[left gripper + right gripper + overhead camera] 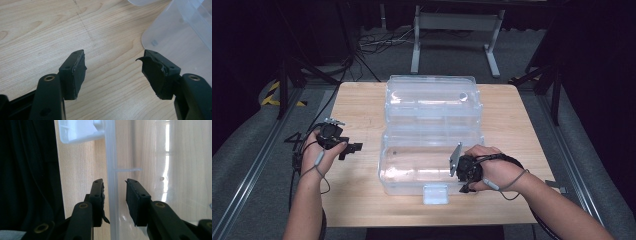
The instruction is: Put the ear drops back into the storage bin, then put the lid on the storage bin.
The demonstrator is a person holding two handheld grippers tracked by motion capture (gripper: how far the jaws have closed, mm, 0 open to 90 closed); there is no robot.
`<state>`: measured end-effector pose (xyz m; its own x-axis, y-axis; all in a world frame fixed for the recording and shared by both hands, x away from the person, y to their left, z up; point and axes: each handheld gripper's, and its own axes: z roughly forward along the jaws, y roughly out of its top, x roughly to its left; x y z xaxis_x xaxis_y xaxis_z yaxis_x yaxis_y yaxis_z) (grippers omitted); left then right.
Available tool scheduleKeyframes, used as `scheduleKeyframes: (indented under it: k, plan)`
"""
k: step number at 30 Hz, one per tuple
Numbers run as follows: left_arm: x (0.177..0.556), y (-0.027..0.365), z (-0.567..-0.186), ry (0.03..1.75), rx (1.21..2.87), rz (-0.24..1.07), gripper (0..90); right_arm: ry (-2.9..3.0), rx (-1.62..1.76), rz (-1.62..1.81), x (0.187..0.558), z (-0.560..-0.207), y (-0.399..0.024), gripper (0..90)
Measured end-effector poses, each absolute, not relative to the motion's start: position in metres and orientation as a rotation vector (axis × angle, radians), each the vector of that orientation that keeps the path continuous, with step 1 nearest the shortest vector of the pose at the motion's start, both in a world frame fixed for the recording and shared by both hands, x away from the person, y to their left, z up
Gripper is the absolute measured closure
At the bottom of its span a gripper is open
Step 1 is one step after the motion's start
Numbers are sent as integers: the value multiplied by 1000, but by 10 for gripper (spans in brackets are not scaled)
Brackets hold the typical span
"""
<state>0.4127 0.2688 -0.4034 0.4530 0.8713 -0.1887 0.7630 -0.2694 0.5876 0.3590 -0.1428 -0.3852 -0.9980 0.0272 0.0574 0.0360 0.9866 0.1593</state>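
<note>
A clear plastic box (432,150) stands open in the middle of the wooden table (357,100), its lid (432,97) folded back behind it. A white latch tab (435,194) hangs at the front wall. My right gripper (465,187) sits at the front right of the box. In the right gripper view its jaws (114,182) straddle the box's thin front wall (111,157); one pad is close against it, the other stands off with a gap. My left gripper (354,148) hovers left of the box, open (113,56) over bare wood, the box's corner (175,32) just beyond.
The latch tab (77,130) lies beyond the right gripper's jaws, by the table's front edge. Behind the table are a metal stand (457,30) and loose cables (377,42) on the floor. Bare wood stretches to the left and right of the box.
</note>
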Motion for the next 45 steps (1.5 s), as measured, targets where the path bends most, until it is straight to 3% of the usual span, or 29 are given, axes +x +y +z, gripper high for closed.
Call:
scheduleKeyframes:
  k: [10,15,22,31,37,41,45]
  plan:
    - [413,270,-404,1290,2077,242,400,-3122,-2,-193,353,-394,-136,833]
    - [415,267,-404,1221,2121,329,378,-3145,18,-188,350,-394,-135,843]
    - [418,260,-404,1253,2126,221,380,-3148,8,-231,350,-394,-138,841]
    - [424,259,-406,1052,2259,339,319,-3140,-25,-278,351,-394,-142,838]
    - [429,256,-394,1050,2282,290,259,-3152,-36,-294,349,-395,-142,839]
    - [432,250,-383,1156,2287,142,258,-3142,-48,-311,350,-395,-144,838]
    - [437,250,-375,1057,2299,200,276,-3150,-43,-322,349,-395,-145,838]
